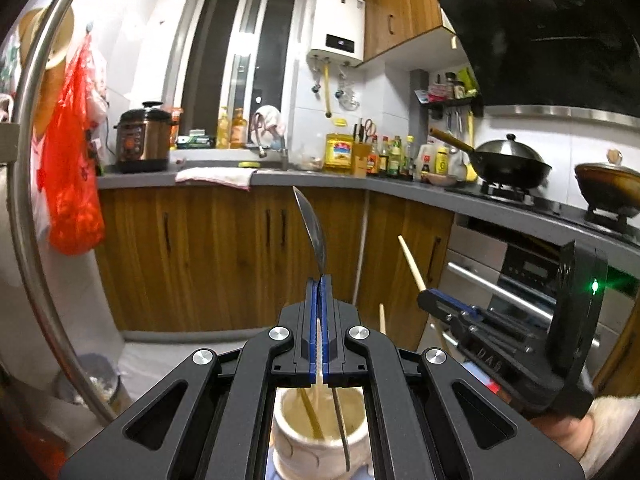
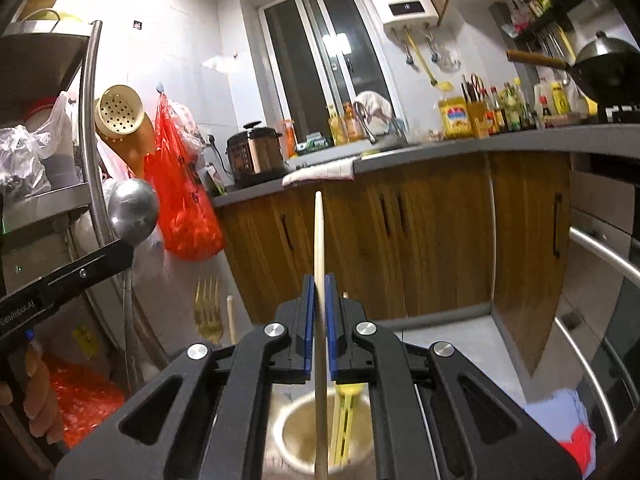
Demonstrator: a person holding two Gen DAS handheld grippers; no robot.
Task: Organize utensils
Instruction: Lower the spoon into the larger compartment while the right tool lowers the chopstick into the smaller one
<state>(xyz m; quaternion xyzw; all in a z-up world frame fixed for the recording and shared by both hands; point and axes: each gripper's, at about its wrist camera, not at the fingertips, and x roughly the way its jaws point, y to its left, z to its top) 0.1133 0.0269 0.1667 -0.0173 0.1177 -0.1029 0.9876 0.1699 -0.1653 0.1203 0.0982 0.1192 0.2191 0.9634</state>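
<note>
My left gripper is shut on a metal spoon; its bowl points up and its handle runs down into a cream ceramic utensil jar. The spoon's bowl also shows in the right wrist view. My right gripper is shut on a pale wooden chopstick standing upright over the same jar. The right gripper holding the chopstick shows in the left wrist view. The jar holds yellow utensils. A gold fork and another chopstick tip stick up left of the jar.
Wooden cabinets under a grey counter fill the background. A metal rack pole and a red plastic bag stand at the left. An oven handle is at the right, and a wok on the stove.
</note>
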